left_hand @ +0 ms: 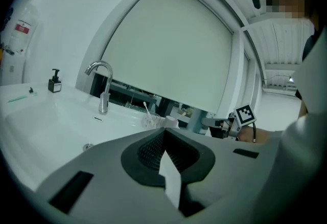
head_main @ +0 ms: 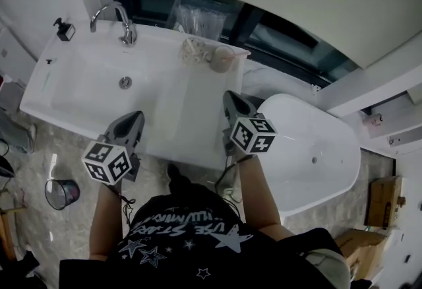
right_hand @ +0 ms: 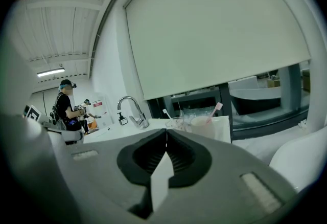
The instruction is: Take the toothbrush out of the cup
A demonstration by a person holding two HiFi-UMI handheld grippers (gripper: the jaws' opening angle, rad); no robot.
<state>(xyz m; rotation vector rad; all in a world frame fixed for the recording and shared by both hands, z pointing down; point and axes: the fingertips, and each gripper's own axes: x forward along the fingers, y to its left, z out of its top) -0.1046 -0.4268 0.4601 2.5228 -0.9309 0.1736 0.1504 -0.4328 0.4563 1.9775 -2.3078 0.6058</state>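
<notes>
Honest status check: basically none of the actual job is done yet. The pink toothbrush [right_hand: 217, 109] is sitting head-up in the pale cup [right_hand: 202, 126], leaning a bit to the right, on the far back corner of the white sink [head_main: 165, 106]. Both tools are over the sink's near edge. The right gripper [right_hand: 166, 131] has its fingers pressed fully together with nothing between them. The cup is ahead of those fingertips and slightly to their right, well apart from them, no contact at all. The left gripper [left_hand: 164, 130] is the same story: fingers flat against each other and empty, with the cup ahead and off to the right of its tips, farther off than from the right one. Just left of the cup, going by the right fingers, there's a clear glass [right_hand: 176, 124] with a white brush-like stick in it (easy to mix up with the target, so worth watching). Further left again is the chrome faucet [right_hand: 134, 111]. What's left, as I read it, is pretty much everything: bring a gripper across to the cup, spread the fingers, close them on the handle above the rim, and lift it clear. My guess is the right one is better placed, since the cup is nearer its fingers.
</notes>
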